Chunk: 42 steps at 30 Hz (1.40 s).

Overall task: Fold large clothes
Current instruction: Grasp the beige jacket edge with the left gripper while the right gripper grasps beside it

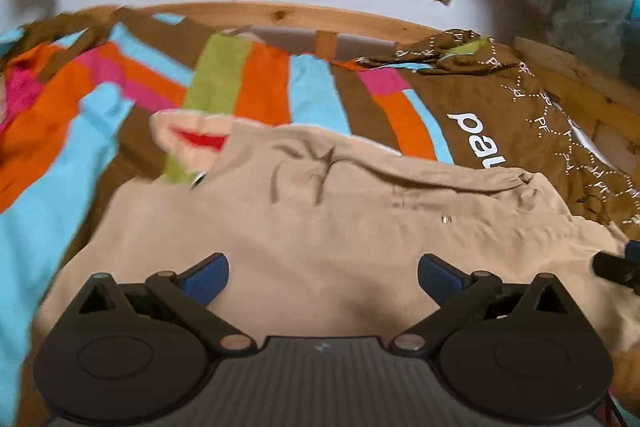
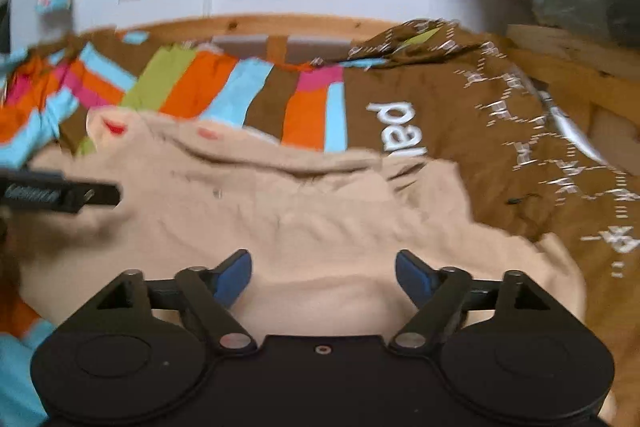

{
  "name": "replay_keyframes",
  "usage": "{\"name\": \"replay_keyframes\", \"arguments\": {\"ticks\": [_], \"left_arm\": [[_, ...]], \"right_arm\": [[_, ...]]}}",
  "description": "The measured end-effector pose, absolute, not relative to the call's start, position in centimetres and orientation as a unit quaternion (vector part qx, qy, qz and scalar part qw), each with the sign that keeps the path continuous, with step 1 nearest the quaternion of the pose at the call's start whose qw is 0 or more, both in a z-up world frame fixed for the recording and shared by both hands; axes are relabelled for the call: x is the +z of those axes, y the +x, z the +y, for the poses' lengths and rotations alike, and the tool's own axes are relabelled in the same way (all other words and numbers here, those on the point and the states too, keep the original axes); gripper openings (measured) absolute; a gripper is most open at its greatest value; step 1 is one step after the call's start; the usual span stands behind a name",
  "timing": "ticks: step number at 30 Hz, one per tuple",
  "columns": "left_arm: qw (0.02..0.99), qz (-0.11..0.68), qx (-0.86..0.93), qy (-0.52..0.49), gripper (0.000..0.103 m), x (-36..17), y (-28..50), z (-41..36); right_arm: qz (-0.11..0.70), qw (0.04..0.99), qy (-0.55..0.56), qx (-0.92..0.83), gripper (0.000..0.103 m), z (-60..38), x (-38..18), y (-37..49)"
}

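Nearest, the left hand-held gripper (image 1: 323, 277) and right hand-held gripper (image 2: 323, 273) both gape wide with nothing between their blue pads. Under them the beige garment (image 1: 320, 223) lies flat on the striped bedspread (image 1: 260, 83), long axis left-right, collar toward the wooden bed frame (image 1: 304, 13).

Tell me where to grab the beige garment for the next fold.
Judging from its pose, take the beige garment at its far edge, where the raised fold ridge gives a lip to pinch. Come over the cloth from the near side with both hand-held grippers, left and right, jaws open, one towards each end.
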State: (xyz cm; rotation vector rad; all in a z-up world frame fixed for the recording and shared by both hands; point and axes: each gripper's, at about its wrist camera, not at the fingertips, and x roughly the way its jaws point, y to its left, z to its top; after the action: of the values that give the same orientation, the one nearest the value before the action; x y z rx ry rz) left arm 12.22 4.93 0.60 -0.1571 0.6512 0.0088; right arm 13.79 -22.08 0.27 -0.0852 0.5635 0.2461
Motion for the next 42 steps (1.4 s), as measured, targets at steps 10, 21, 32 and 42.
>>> {"name": "replay_keyframes", "arguments": {"ticks": [10,21,32,42], "left_arm": [[0.886,0.388,0.004,-0.256,0.103,-1.4,7.2,13.6],[0.86,0.363,0.095,-0.346,0.075,-2.6,11.0,17.1],[0.869,0.349,0.119,-0.331,0.005,-1.4,10.7,17.7],[0.882,0.324,0.078,-0.333,0.004,2.6,6.4,17.7]], "right_arm": [[0.323,0.933,0.126,0.096,0.102,-24.9,3.7,4.9],[0.39,0.866,0.314,-0.001,0.094,-30.3,-1.9,6.9],[0.305,0.859,0.395,-0.115,0.024,-35.4,-2.4,7.1],[0.238,0.907,0.335,-0.095,0.008,-35.0,3.5,2.6]]}}
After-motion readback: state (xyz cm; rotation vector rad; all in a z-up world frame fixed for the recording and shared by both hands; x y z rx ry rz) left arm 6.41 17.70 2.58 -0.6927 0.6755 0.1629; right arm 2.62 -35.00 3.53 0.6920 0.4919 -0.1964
